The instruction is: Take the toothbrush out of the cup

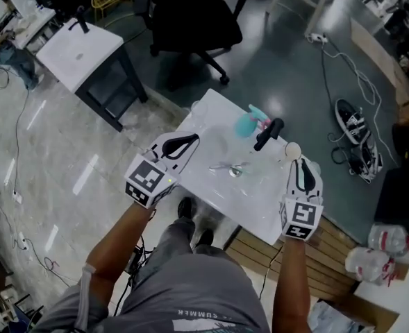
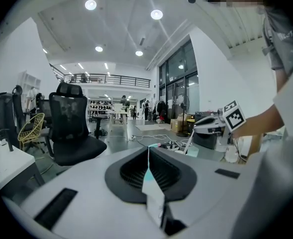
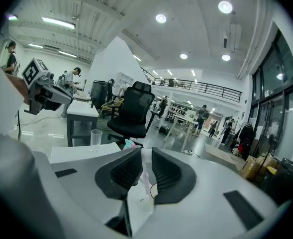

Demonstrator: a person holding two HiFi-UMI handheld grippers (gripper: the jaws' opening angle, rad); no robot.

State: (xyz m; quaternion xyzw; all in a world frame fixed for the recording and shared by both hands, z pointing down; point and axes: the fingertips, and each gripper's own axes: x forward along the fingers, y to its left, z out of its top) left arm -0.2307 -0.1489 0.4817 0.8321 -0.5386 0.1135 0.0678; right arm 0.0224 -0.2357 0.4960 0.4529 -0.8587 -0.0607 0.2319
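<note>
Large open workshop hall; glossy grey-green concrete floor; black wheeled office chair beside a white-topped side desk on dark legs; yellow wire chair; white ceiling with bright round recessed lights; tall dark-framed glass wall; railed mezzanine balcony at the back.

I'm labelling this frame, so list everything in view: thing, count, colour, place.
table: one, white, centre.
clear cup: one, table's far-left corner.
teal-and-pink item: one, table's far side.
black cylinder: one, beside it.
metal item: one, silvery, mid-table.
round thing: one, pale, table's right edge.
office chair: one, black, beyond table.
side desk: one, white, upper left.
shoes: pair, black-and-white, floor at right.
toothbrush: one, pale, held over table.
left gripper: shut, empty.
right gripper: shut on toothbrush.
</note>
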